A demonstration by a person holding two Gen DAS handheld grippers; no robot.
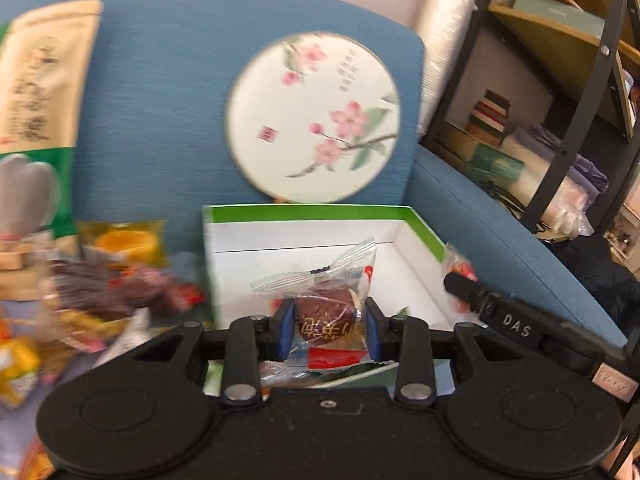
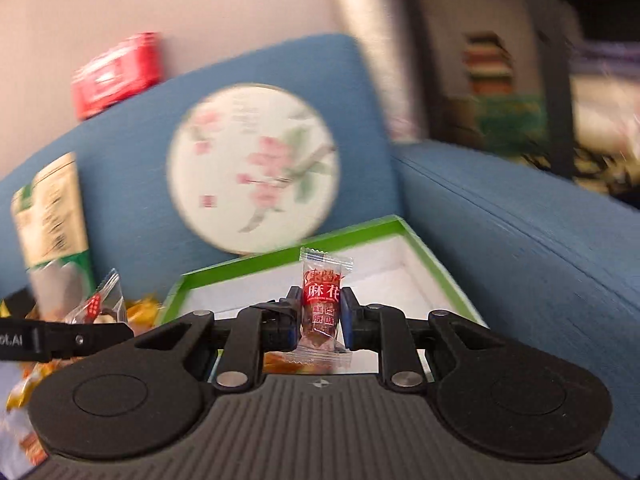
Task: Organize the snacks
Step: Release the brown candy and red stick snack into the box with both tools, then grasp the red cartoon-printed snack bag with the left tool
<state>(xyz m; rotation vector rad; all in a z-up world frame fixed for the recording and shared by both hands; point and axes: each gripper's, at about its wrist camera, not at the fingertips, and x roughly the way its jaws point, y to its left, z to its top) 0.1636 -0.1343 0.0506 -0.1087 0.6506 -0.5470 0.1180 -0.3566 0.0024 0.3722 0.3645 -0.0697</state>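
My left gripper (image 1: 328, 330) is shut on a clear-wrapped brown round snack (image 1: 326, 312) and holds it over the near edge of a white box with a green rim (image 1: 304, 213). My right gripper (image 2: 322, 320) is shut on a clear packet with red print holding a brown twist snack (image 2: 322, 308), over the same green-rimmed box (image 2: 280, 256). The right gripper also shows at the box's right side in the left wrist view (image 1: 464, 284). The left gripper's arm shows at the left edge of the right wrist view (image 2: 64, 340).
A pile of wrapped snacks (image 1: 100, 292) lies left of the box on a blue sofa (image 1: 160, 100). A tall beige and green bag (image 1: 36, 120) and a round flower fan (image 1: 312, 116) lean on the backrest. A metal shelf (image 1: 560, 120) stands at right.
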